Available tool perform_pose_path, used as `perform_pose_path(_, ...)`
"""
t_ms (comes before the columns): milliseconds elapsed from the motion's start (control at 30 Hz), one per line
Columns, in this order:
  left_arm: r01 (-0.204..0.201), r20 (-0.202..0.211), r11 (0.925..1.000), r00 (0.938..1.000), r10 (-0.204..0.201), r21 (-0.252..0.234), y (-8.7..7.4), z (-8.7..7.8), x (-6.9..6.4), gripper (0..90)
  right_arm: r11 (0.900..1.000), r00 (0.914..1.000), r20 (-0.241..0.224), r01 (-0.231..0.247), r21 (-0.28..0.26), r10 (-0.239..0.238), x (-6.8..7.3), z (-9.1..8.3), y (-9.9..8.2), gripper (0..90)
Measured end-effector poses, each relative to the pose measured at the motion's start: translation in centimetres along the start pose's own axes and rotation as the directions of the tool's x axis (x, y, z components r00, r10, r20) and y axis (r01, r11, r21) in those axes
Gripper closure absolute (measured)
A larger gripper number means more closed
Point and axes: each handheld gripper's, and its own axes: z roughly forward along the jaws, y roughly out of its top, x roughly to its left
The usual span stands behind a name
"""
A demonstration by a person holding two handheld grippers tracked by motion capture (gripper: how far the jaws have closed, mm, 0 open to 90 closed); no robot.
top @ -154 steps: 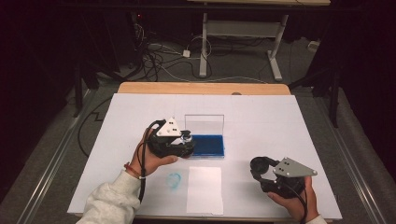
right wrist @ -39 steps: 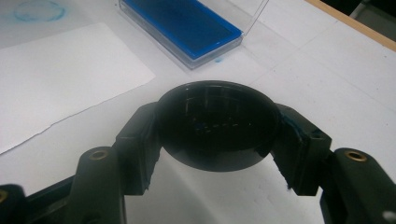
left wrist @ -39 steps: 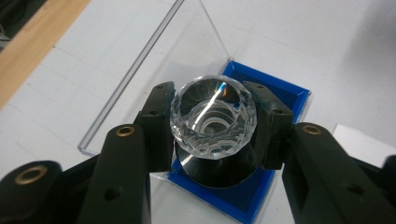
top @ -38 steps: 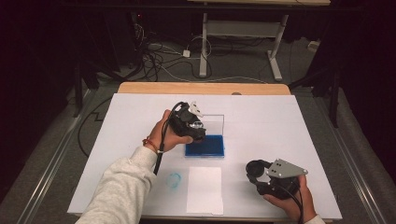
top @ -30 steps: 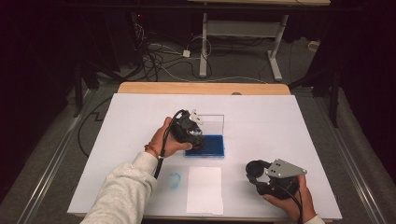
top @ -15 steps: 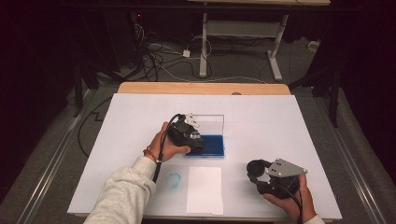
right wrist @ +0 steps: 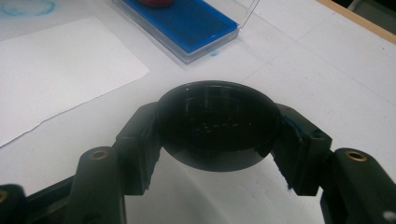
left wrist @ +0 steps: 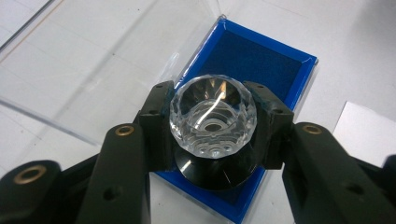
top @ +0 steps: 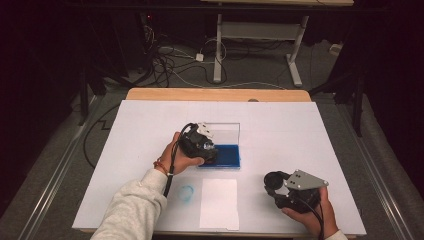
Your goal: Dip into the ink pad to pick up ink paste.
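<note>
Holding the stamp (left wrist: 212, 122) over the blue ink pad (left wrist: 261, 65), the left gripper (top: 209, 150) sits near the middle of the surface, with the pad's clear lid (top: 222, 132) folded back toward the far edge. In the left gripper view the jaws are partly closed and their pads press on both sides of the stamp's faceted clear knob. The black base flares out below them and looks to rest on, or just above, the blue felt at the pad's near end. The stamp's axis runs roughly straight down into the pad, so any coming lift would probably have to go straight up along that axis to clear the tray's raised rim.

The right gripper (top: 280, 192) rests by the near right corner of the surface, well apart from the pad. Its jaws are nearly as closed as they get, clamped on a round black cap (right wrist: 217, 123) that sits squarely between the pads.

The white sheet of paper (top: 220, 202) lies at the near edge, between the two hands and just nearer than the pad, with a faint blue ring mark (top: 186, 192) on the surface to its left. The left hand is clearly the closer one to both the pad and the paper.
</note>
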Motion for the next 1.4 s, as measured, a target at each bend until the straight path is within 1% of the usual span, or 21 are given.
perform_pose_path(133, -0.006, -0.013, 0.9999, 0.9999, 0.006, 0.011, 0.1, -0.2, -0.1, 54.9, 1.0000, 1.0000, 0.001, 0.000, -0.001, 0.000, 0.1, 0.0, 0.1, 38.7)
perform_pose_path(200, -0.007, -0.018, 1.0000, 0.9998, 0.007, 0.002, 0.2, -0.3, 0.0, 54.9, 1.0000, 1.0000, 0.004, 0.007, -0.002, -0.007, 0.0, -0.1, 0.1, 38.7)
perform_pose_path(233, 0.003, -0.014, 1.0000, 0.9999, -0.003, -0.009, 0.2, -0.3, 0.1, 55.0, 1.0000, 1.0000, 0.003, 0.006, -0.002, -0.006, 0.0, -0.1, 0.1, 38.7)
perform_pose_path(333, -0.003, 0.006, 1.0000, 1.0000, 0.003, 0.002, 0.2, 0.0, 0.0, 54.9, 1.0000, 1.0000, 0.001, 0.006, 0.001, -0.006, 0.0, 0.0, 0.0, 38.7)
perform_pose_path(433, -0.005, 0.003, 1.0000, 1.0000, 0.005, 0.000, 0.2, 0.1, -0.1, 54.9, 1.0000, 1.0000, 0.000, 0.003, 0.003, -0.003, 0.0, 0.0, 0.0, 38.7)
perform_pose_path(567, -0.030, -0.006, 0.9991, 0.9995, 0.030, 0.031, 0.4, 0.0, -0.4, 54.8, 1.0000, 1.0000, 0.001, 0.006, 0.002, -0.006, 0.0, -0.1, 0.0, 38.7)
perform_pose_path(667, -0.028, -0.005, 0.9990, 0.9996, 0.028, 0.035, 0.4, 0.0, -0.4, 54.8, 1.0000, 1.0000, 0.000, 0.007, 0.003, -0.007, 0.0, 0.0, 0.0, 38.7)
perform_pose_path(733, -0.031, -0.009, 0.9990, 0.9995, 0.032, 0.031, 0.3, 0.1, -0.5, 54.8, 0.9999, 0.9999, 0.001, 0.011, 0.005, -0.011, 0.1, 0.0, 0.1, 38.7)
perform_pose_path(867, -0.024, -0.010, 0.9994, 0.9997, 0.024, 0.023, 0.2, 0.2, -0.5, 54.7, 0.9999, 0.9999, -0.001, 0.013, 0.007, -0.013, 0.1, 0.0, 0.1, 38.7)
perform_pose_path(1033, -0.028, -0.017, 0.9988, 0.9994, 0.029, 0.041, 0.4, 0.1, -0.6, 54.7, 0.9999, 0.9999, 0.003, 0.012, 0.006, -0.012, 0.1, 0.0, 0.1, 38.7)
perform_pose_path(1100, -0.020, -0.002, 0.9984, 0.9998, 0.021, 0.052, 0.5, 0.1, -0.4, 54.7, 1.0000, 1.0000, 0.003, 0.007, 0.005, -0.007, 0.0, 0.0, 0.1, 38.7)
perform_pose_path(1167, -0.027, 0.002, 0.9969, 0.9996, 0.027, 0.074, 0.7, 0.0, -0.4, 54.7, 1.0000, 1.0000, 0.002, 0.005, 0.006, -0.005, 0.0, 0.0, 0.0, 38.7)
perform_pose_path(1267, -0.058, -0.016, 0.9891, 0.9980, 0.061, 0.135, 1.4, -0.1, -0.8, 54.8, 0.9999, 0.9999, -0.003, 0.011, 0.008, -0.011, 0.0, 0.0, 0.0, 38.7)
perform_pose_path(1367, -0.070, -0.013, 0.9830, 0.9972, 0.073, 0.170, 1.8, -0.1, -0.8, 54.8, 0.9998, 0.9999, -0.009, 0.013, 0.012, -0.013, 0.1, 0.1, 0.0, 38.7)
perform_pose_path(1400, -0.069, -0.011, 0.9824, 0.9974, 0.072, 0.174, 1.9, -0.1, -0.7, 54.8, 0.9999, 0.9999, -0.010, 0.013, 0.011, -0.013, 0.1, 0.1, 0.0, 38.7)
